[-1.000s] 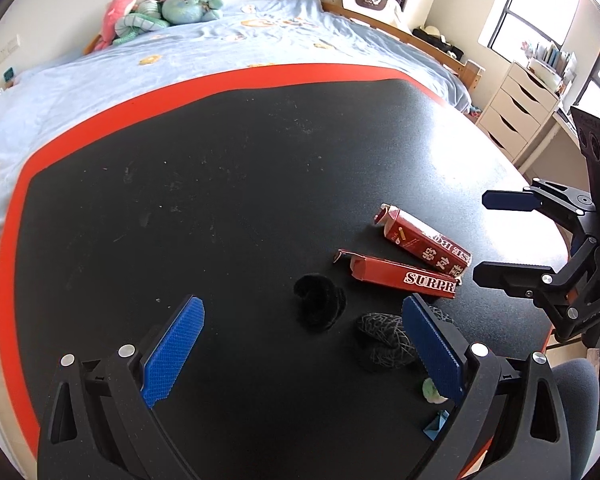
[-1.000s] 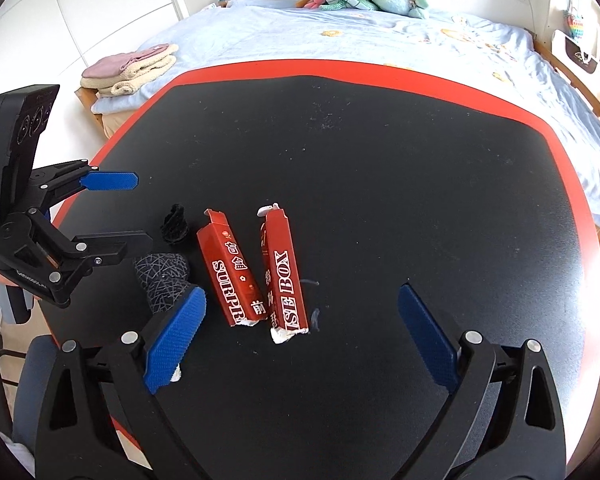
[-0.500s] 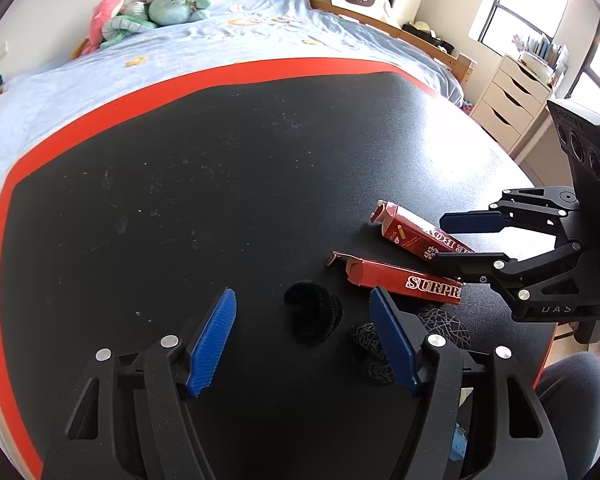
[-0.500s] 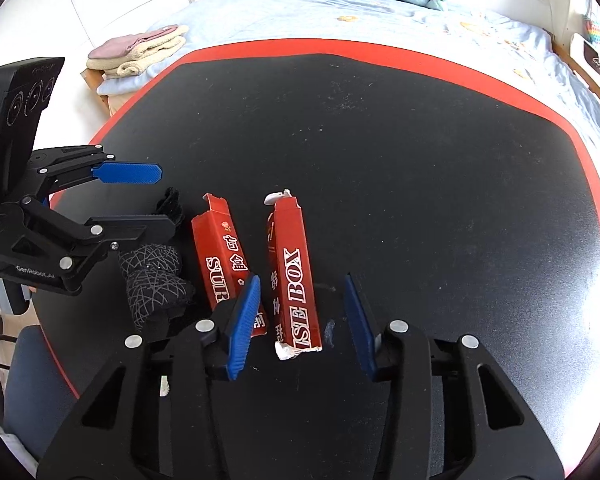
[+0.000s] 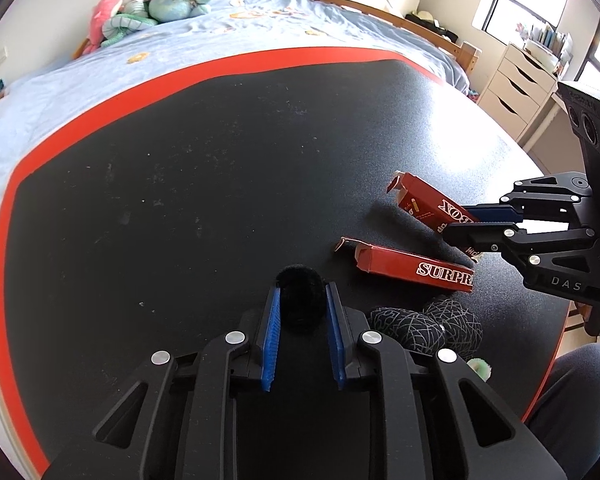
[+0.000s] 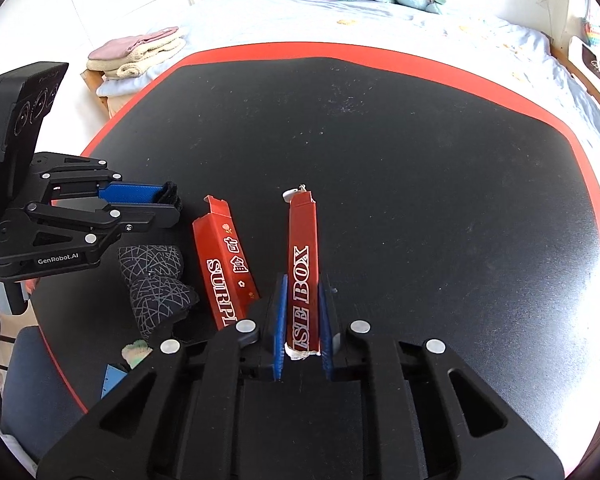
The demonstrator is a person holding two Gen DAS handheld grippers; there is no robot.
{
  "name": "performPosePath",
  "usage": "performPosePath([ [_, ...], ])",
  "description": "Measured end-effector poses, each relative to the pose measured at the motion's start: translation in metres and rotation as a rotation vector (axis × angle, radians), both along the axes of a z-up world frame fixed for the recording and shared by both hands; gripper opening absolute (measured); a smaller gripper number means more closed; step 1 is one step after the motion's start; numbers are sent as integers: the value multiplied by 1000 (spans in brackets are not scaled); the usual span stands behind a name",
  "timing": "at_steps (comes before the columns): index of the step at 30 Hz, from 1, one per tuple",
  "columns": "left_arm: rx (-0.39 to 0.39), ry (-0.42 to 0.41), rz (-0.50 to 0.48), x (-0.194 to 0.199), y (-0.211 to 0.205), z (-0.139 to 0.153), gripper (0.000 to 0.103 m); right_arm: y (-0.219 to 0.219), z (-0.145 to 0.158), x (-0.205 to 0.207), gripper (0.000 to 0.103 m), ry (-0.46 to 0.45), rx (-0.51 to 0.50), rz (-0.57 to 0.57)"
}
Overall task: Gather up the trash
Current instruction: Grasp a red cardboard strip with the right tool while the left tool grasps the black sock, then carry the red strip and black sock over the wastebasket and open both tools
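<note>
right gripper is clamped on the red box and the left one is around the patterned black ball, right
Not quite. The right gripper is shut on the red box, but the left gripper, jaws closing, is around the fuzzy black ball, not the patterned ball beside it. The left wrist view shows this.

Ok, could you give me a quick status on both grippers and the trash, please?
Left gripper closing around black fuzzy ball. Right gripper shut on red box. Second red box and patterned pouch lie loose on table. Nothing blocking.

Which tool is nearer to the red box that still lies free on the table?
Left. The left tool, closing around a black fuzzy ball, sits beside the free red box. The right tool grips the other red box, one box farther.
</note>
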State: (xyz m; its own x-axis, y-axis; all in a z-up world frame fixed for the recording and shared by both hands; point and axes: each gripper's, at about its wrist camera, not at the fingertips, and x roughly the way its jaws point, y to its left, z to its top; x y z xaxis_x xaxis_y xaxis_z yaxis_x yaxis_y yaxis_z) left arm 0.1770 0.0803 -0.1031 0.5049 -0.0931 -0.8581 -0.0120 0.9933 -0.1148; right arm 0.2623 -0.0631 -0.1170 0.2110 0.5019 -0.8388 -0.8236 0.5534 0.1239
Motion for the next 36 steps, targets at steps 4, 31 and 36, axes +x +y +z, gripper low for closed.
performPosePath([
  [4,6,-10,4,-6,-2,7,21,-8,9,-5,13,-8,11,-9],
  [31,-13,-145,-80,-136,-86,82,21,-124,90,-169,13,-68,112,-61],
  [36,-20,-140,-109,-155,-106,78,21,-136,82,-200,13,-52,97,-57],
])
